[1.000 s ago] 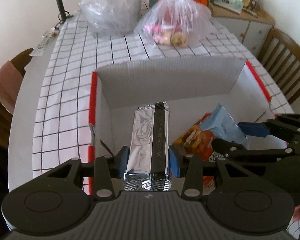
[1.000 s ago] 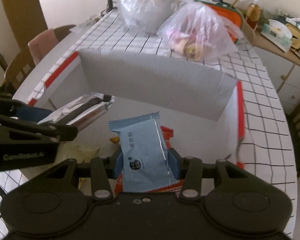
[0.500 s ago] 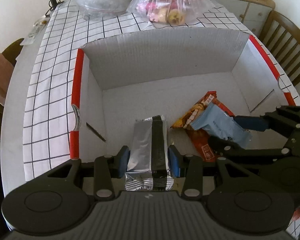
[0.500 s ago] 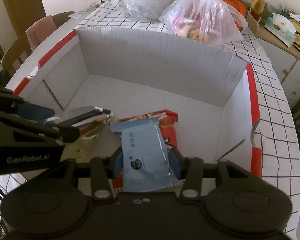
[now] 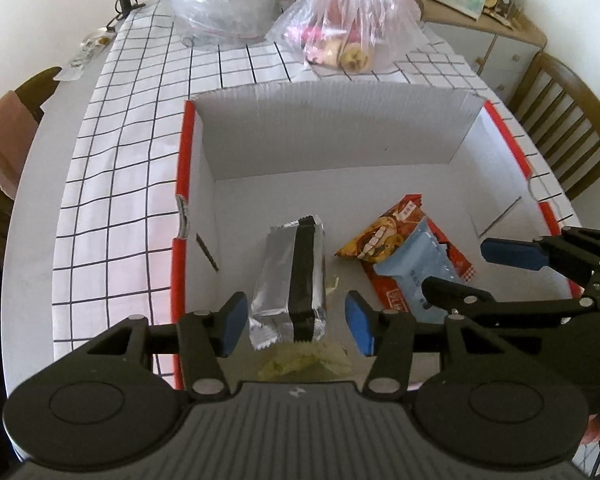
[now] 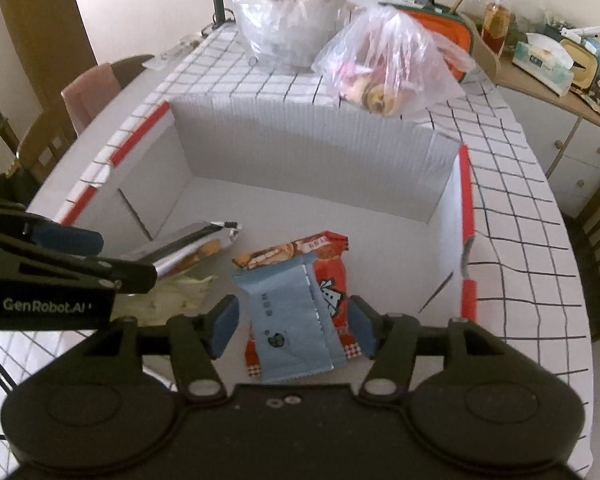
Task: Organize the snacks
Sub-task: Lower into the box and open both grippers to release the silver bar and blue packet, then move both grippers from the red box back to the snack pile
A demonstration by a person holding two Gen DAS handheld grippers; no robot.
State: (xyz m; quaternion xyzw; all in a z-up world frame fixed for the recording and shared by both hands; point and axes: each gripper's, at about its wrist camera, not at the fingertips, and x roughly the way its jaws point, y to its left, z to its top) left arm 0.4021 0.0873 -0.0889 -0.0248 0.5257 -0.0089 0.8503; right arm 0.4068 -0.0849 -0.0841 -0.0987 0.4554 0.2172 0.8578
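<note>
In the left wrist view, the left gripper [image 5: 296, 320] at lower centre is opening, its blue pads clear of the silver foil snack pack with a black seam [image 5: 290, 276] between them; that pack lies in the white corrugated cardboard box with red-trimmed rims [image 5: 182, 184] and looks light, crinkly and slick, best pinched across its flat sides near the crimped end. Right of it, the pale blue snack packet [image 5: 414, 268] rests on an orange-red snack bag [image 5: 384, 232]. In the right wrist view the right gripper [image 6: 294, 326] is likewise opening, released around the blue packet [image 6: 296, 316]. The box floor toward the upper frame is open; its walls hem both sides.
</note>
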